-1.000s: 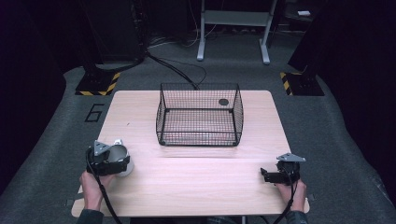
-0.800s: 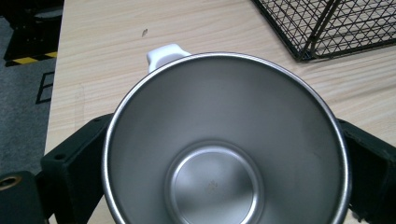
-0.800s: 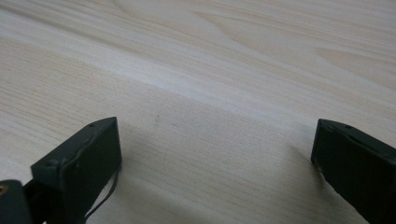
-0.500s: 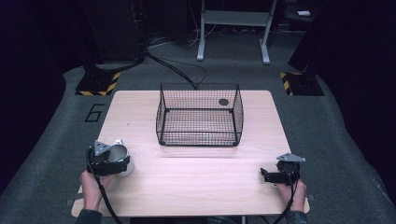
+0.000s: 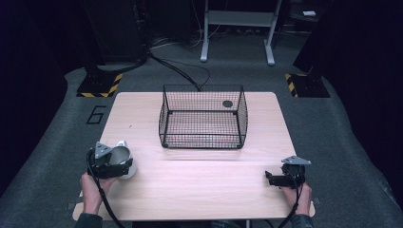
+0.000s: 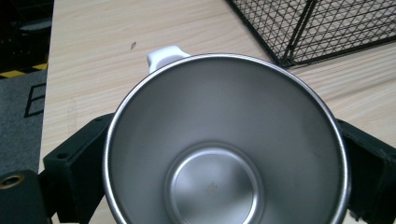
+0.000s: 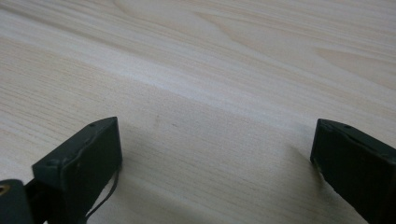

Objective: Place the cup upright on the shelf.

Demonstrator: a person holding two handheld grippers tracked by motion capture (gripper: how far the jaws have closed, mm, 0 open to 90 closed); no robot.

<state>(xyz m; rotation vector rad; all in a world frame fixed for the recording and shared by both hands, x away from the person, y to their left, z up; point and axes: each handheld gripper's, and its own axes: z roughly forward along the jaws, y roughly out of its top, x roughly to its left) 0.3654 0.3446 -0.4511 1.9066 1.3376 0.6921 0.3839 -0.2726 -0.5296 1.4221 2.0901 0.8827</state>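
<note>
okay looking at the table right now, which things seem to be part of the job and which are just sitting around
Likely part of the job:
- steel cup, between the left claw's jaws
- wire basket, empty, mid-table
- right claw, open over bare wood

Just around:
- floor cables
- metal stand
- striped bases

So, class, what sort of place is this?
Probably a lab or studio set up for recording: one wooden table on grey carpet, hazard-striped stand bases and a floor cable behind it.
</note>
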